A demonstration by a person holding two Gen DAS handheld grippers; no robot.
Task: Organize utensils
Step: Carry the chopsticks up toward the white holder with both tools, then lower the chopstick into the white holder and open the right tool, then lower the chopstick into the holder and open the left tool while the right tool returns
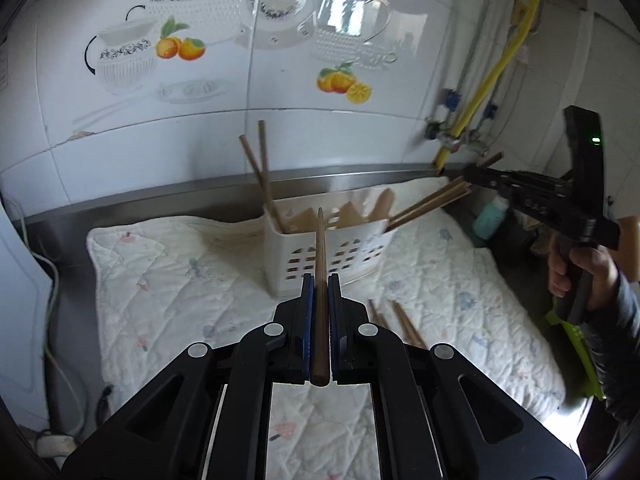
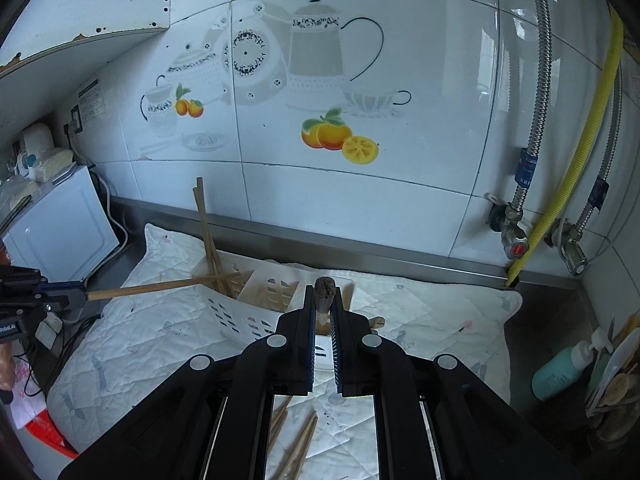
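Clamped between the left gripper (image 1: 319,280) fingers at lower centre, one chopstick (image 1: 320,264) points at the white caddy (image 1: 320,256) mid-frame. Right gripper (image 2: 323,300), closed on a chopstick bundle (image 1: 430,202), feeds from the right. Best lift the tip over the caddy rim, then lower steeply; loose chopsticks (image 2: 296,448) lie on the quilted cloth (image 1: 160,272), wall close behind.

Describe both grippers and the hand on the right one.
Both grippers, left gripper and right gripper, are matte black angular linkages with silver round pivots and blue ribbed pads lining the jaws. The right one shows a green light. The bare hand ends in a dark sleeve.
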